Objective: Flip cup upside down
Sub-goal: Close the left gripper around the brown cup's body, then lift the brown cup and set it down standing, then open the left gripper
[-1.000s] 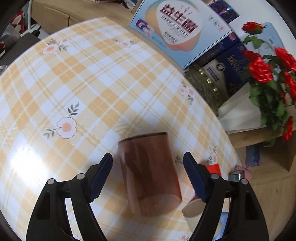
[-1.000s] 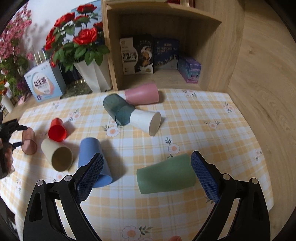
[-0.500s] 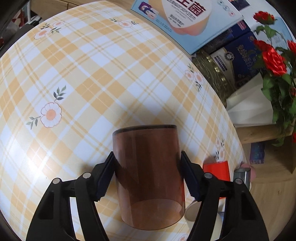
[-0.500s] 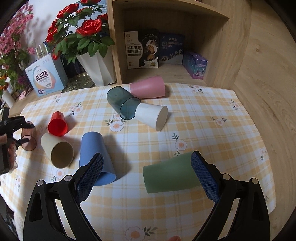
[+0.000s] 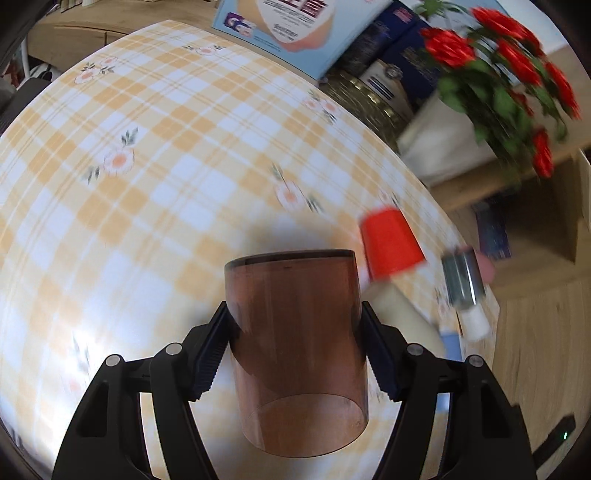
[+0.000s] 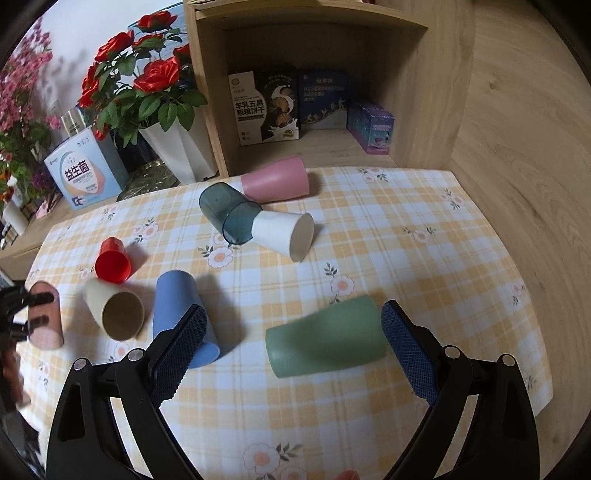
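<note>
So, eight cups total on the checked bench (image 6: 388,229):

- One each: brown, red (image 6: 112,260), beige (image 6: 114,308), blue (image 6: 181,306), green (image 6: 325,338), white (image 6: 284,232), pink (image 6: 275,179), smoky teal (image 6: 229,212).
- Brown cup (image 5: 295,339): see-through smooth plastic cylinder, lower centre of the left view, clamped by the left hand-held gripper (image 5: 295,354).
- Right hand-held gripper (image 6: 291,350): wide open, holding nothing, ribbed blue pads either side of the green cup.

From my left wrist, the red cup (image 5: 391,245) and roses (image 5: 509,66) were smeared with blur. My brown cup (image 5: 295,339) hid the cloth beneath. The printed box (image 5: 295,26) was cropped by the top edge.
</note>
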Available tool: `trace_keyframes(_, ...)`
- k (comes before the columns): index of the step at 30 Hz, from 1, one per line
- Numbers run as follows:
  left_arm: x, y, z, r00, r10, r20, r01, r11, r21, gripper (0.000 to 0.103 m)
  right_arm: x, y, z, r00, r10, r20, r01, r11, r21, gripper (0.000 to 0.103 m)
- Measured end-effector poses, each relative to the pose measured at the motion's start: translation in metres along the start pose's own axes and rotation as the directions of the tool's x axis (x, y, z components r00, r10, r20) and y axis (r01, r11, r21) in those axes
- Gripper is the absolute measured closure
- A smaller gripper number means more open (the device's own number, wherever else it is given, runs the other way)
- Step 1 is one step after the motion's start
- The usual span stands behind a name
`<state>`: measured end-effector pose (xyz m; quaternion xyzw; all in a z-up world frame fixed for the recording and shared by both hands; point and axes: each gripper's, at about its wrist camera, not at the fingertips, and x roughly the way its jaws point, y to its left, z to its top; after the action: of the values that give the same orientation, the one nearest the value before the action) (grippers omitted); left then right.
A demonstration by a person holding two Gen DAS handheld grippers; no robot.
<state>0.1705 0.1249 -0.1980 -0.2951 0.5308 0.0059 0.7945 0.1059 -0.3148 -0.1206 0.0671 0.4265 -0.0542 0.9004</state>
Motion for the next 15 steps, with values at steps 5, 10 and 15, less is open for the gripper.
trace_keyframes(5,0.002,-0.035,-0.062,0.997,-0.041,-0.060,0.044,0.997,0.063,0.037,-0.007,-0.011,-0.009,1.000,0.015,0.002,-0.015,1.000,0.016,0.011)
trace_keyframes(10,0.022,-0.083,-0.115,0.985,-0.081,-0.154,0.101,0.986,0.130,0.037,-0.009,-0.030,-0.021,1.000,0.027,-0.004,-0.027,0.999,0.032,0.011)
trace_keyframes(15,0.045,-0.134,-0.147,0.972,-0.091,-0.218,0.135,0.971,0.197,0.037,-0.009,-0.052,-0.027,1.000,0.016,-0.014,-0.016,1.000,0.011,0.011)
